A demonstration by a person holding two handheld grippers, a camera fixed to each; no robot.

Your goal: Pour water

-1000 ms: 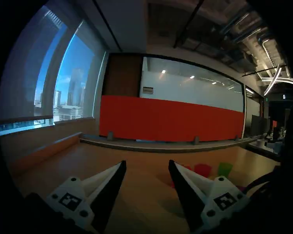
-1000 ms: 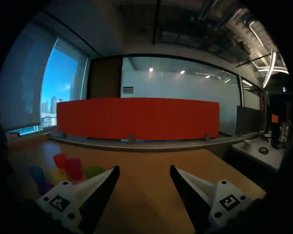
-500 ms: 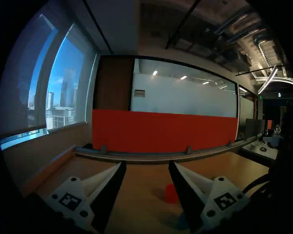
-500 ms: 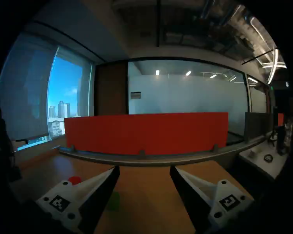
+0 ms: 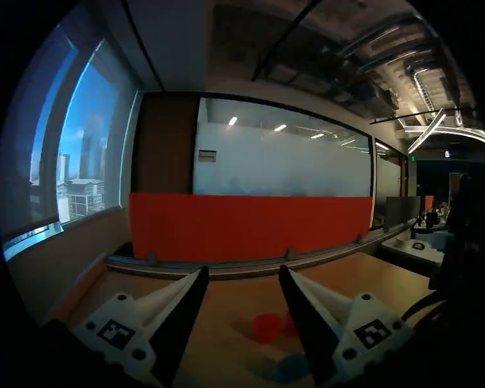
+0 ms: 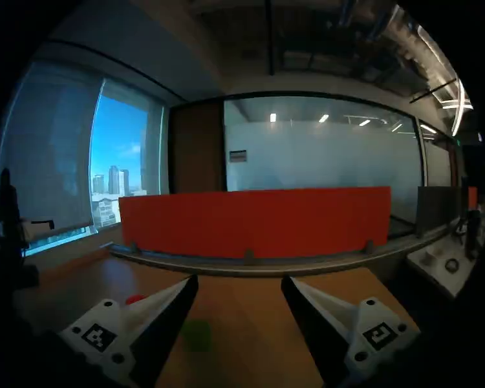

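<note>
In the left gripper view my left gripper (image 5: 241,313) stands open above a wooden table (image 5: 229,304), nothing between its fingers. Low between those fingers sit a red cup (image 5: 266,327) and, lower still, a blue cup (image 5: 291,368); another red one (image 5: 287,323) is half hidden by the right finger. In the right gripper view my right gripper (image 6: 239,317) is open as well and holds nothing. A green cup (image 6: 196,335) stands on the table between its fingers, and a red cup's rim (image 6: 134,299) peeks over the left finger.
A long red divider panel (image 5: 249,226) runs along the table's far edge, with a frosted glass wall behind it. Big windows (image 5: 74,174) line the left side. A side desk (image 6: 446,262) with small items stands at the right.
Both views have tilted up and swung. The cluster of coloured cups has slid down to the bottom of each view, leaving a few visible. Both grippers stay open.
</note>
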